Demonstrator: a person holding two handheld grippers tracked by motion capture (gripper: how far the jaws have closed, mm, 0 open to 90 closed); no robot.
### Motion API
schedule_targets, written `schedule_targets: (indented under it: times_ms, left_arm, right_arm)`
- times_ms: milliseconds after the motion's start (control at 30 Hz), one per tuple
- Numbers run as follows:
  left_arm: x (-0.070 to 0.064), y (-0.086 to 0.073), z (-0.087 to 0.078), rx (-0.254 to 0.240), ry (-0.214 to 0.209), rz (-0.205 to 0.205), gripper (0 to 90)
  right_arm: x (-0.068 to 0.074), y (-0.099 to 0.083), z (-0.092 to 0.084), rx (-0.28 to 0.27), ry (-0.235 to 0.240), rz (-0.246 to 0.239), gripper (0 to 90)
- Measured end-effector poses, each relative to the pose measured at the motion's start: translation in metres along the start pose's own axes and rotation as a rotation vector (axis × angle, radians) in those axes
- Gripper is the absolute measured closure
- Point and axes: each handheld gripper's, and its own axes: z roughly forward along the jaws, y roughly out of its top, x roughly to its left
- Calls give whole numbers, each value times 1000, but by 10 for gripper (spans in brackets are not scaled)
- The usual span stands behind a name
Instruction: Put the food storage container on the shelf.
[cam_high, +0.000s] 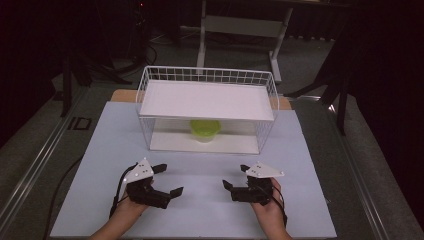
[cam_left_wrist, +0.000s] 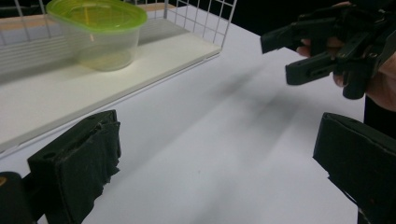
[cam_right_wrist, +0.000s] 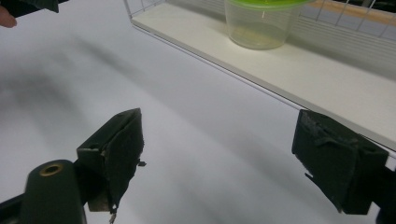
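White table (cam_high: 200, 200): lidded tub (cam_high: 205, 129) upright under shelf (cam_high: 207, 100).

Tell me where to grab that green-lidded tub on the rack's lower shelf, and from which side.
Grip the clear tub across its body just under the green lid, coming in level from the rack's open front. The upper shelf sits right above it, so a top-down approach looks blocked. The walls taper downward, so a high grip under the lid's overhang should slip less. The right gripper, jaws open, looks well placed.

You have a white wire rack (cam_high: 207, 107) at twelve o'clock, a clear tub (cam_high: 204, 131) with lime-green lid inside, and black grippers over the white table (cam_high: 200, 200).
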Motion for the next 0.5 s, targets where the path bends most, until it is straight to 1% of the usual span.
schedule_targets:
  times_ms: [100,200,367,500]
  left_arm:
    - [2,-3,-7,3,11,-8,16]
    - [4,-6,-14,5,24,-9,16]
    - [5,-11,-24,12,44,-11,16]
    - [6,-15,-30,18,52,-8,16]
  right_arm:
    - [-1,-1,-7,-11,-7,1,164]
    - [-2,-4,-14,-7,-11,3,164]
    - [-5,-12,-20,16,-20,13,163]
    - [-4,-16,-25,33,-35,-10,160]
